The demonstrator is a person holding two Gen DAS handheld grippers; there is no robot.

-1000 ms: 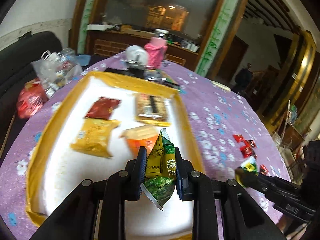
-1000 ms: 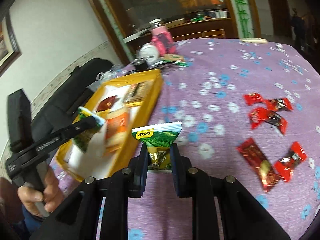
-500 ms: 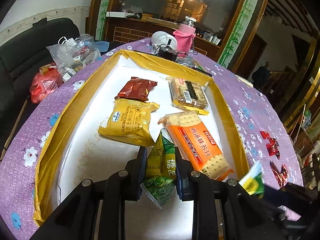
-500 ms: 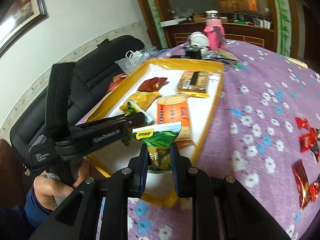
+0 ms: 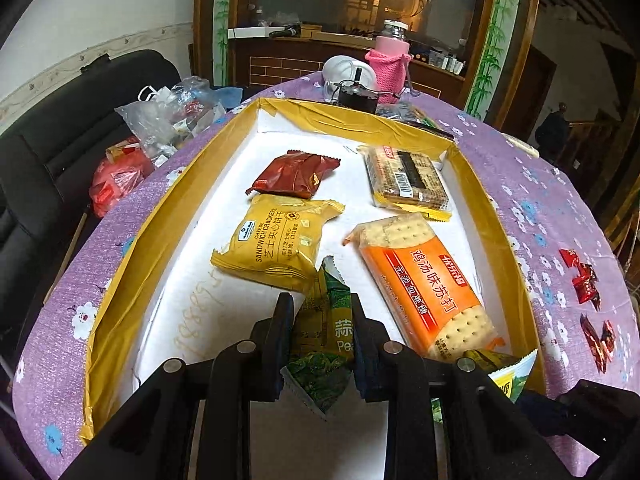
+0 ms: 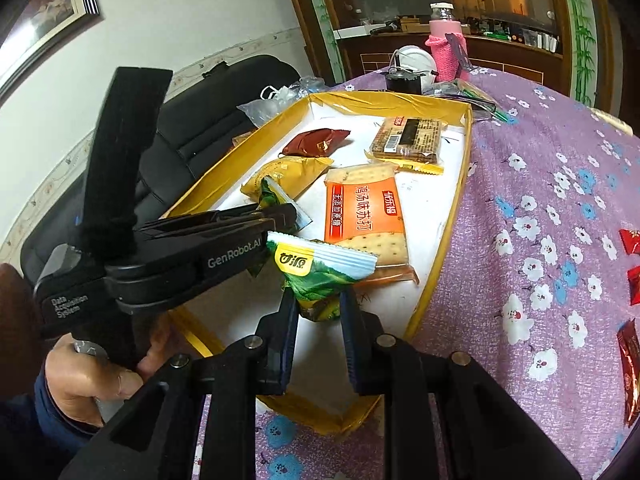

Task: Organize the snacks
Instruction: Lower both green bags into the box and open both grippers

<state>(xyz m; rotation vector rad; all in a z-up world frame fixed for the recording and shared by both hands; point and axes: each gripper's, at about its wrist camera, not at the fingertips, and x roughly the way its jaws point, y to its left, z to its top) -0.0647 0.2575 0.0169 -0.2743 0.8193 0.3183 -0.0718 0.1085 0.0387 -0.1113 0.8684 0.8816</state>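
A white tray with a yellow rim [image 5: 160,216] holds an orange cracker pack [image 5: 424,284], a yellow sandwich-cracker pack [image 5: 276,240], a red-brown packet [image 5: 296,174] and a brown biscuit pack [image 5: 406,178]. My left gripper [image 5: 320,300] hangs low over the tray's near end. A green pea packet [image 5: 324,332] sits between its jaws, which are opening while the pads still touch it. My right gripper [image 6: 318,296] is shut on a green-and-yellow packet [image 6: 320,268] over the tray's near right corner [image 6: 444,256], just right of the left gripper [image 6: 280,210].
Several red candies [image 6: 632,276] lie on the purple floral tablecloth [image 6: 540,200] right of the tray. A pink-sleeved bottle [image 5: 386,68] and a white mask stand behind it. Plastic bags [image 5: 168,116] rest on a black sofa at the left. A hand [image 6: 84,376] holds the left gripper.
The left gripper sank over the tray with the pea packet. The right gripper swung left from the tablecloth to the tray's near corner, carrying its packet.
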